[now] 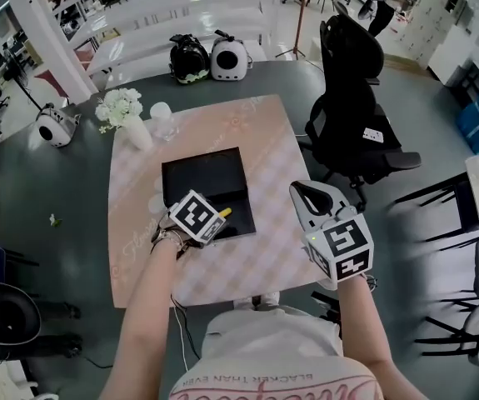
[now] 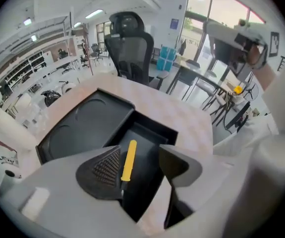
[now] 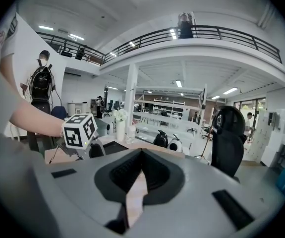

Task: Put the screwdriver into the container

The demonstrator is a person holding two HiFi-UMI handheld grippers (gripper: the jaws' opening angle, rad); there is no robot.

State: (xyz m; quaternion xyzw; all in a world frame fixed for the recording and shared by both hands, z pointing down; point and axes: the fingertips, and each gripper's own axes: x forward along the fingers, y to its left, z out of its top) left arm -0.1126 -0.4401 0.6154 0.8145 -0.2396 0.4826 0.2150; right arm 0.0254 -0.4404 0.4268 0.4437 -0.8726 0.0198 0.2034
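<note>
Pink checked cloth (image 1: pixel 247 132) covers the middle of the grey counter (image 1: pixel 306 82), with a black office chair (image 1: pixel 351 98) at its right side. I note the black container (image 2: pixel 83 125) sitting on the cloth. I find the yellow-handled screwdriver (image 2: pixel 128 158) lying flat in the container's deeper compartment, at the end nearer me. My left hand-held gripper (image 2: pixel 140 152) hangs over that compartment with its jaws spread wide. The screwdriver lies between them, close to one ribbed pad, and neither jaw grips it. My right hand-held gripper (image 3: pixel 142 151) is near the cloth's right edge, jaw tips together, holding nothing.
</note>
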